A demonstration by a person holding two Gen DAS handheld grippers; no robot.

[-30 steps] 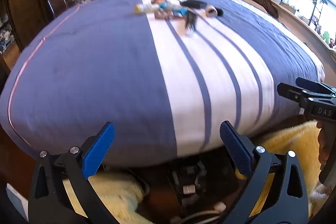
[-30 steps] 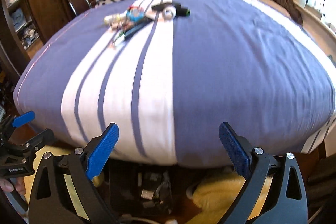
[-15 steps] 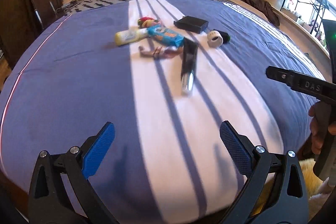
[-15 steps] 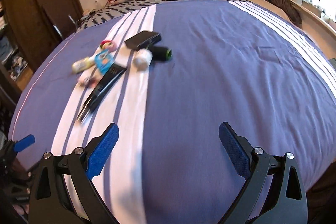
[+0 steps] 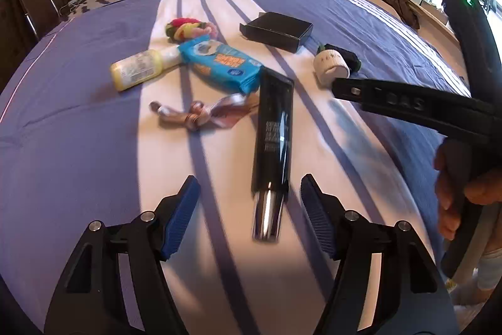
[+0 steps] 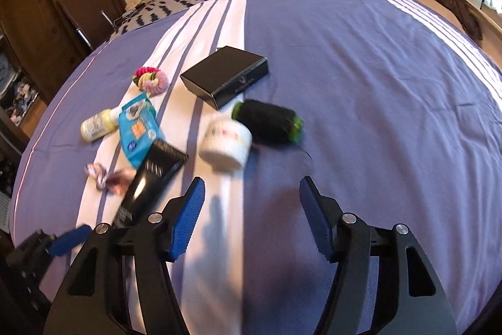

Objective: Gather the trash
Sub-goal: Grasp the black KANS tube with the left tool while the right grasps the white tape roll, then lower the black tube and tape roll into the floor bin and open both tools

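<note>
- My left gripper (image 5: pixel 248 209) hangs low over the bedspread (image 5: pixel 78 146) with its jaws spread wide and nothing in them, because the black tube (image 5: pixel 273 143) lies lengthwise right ahead, its silver cap (image 5: pixel 266 215) between the blue pads.
- My right gripper (image 6: pixel 251 212) is just as wide and empty, aimed at the white roll (image 6: pixel 226 143) and the black spool (image 6: pixel 266 121) touching it; I hold it back so each tool has its own target.
- The trash sits in one loose cluster on the white stripes: a blue wrapper (image 5: pixel 219 65) overlapping the tube's far end, a yellow bottle (image 5: pixel 138 71) beside it, a crumpled foil scrap (image 5: pixel 194 115) nearer me.
- A black box (image 5: pixel 276 30) and a heap of hair ties (image 5: pixel 188 29) lie farther back; I judge these are not rubbish.
- No bin shows in either view, so I cannot tell where pieces go.
- The tube looks slick; I would close across its body, not the cap.
</note>
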